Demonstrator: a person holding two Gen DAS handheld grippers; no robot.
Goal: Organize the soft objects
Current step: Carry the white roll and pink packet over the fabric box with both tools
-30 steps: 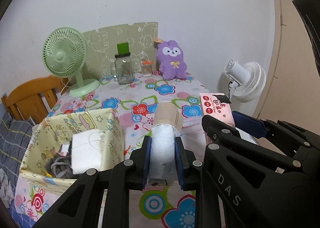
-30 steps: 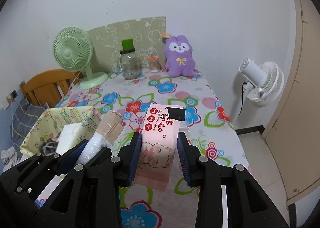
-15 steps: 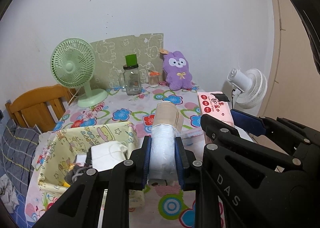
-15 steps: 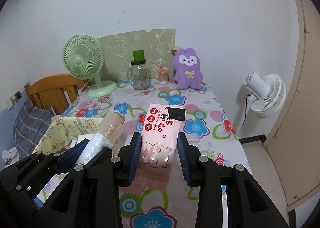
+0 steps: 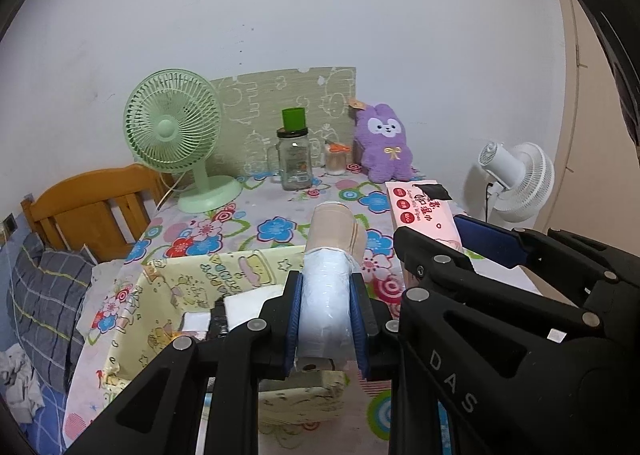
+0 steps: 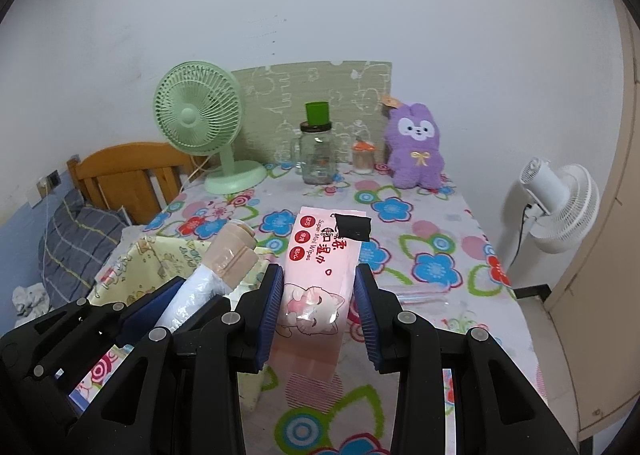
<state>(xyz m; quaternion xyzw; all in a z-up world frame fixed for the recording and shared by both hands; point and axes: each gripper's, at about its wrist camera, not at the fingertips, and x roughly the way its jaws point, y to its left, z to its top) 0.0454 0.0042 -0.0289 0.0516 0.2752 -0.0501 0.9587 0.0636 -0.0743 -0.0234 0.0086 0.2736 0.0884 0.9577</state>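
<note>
My left gripper point(image 5: 326, 297) is shut on a white roll with a beige end point(image 5: 326, 287), held above the yellow cartoon-print fabric bin point(image 5: 168, 291). That roll point(image 6: 218, 267) also shows at the left of the right wrist view. My right gripper point(image 6: 318, 295) is shut on a pink pack of wet wipes point(image 6: 320, 267), held above the flowered tablecloth point(image 6: 432, 251). In the left wrist view the pack point(image 5: 424, 211) sticks up on the right. The bin holds a white folded item point(image 5: 248, 305) and dark cords. A purple plush bunny point(image 6: 416, 153) sits at the table's far edge.
A green desk fan point(image 6: 200, 119), a glass jar with a green cap point(image 6: 316, 151) and a small jar point(image 6: 362, 157) stand along the back wall. A white fan point(image 6: 560, 201) stands right of the table. A wooden chair point(image 6: 124, 171) and plaid pillow point(image 6: 76, 239) lie left.
Both grippers have pulled back and risen a little with their loads, so the table and the bin look farther off and lower. Neither grip has changed.
</note>
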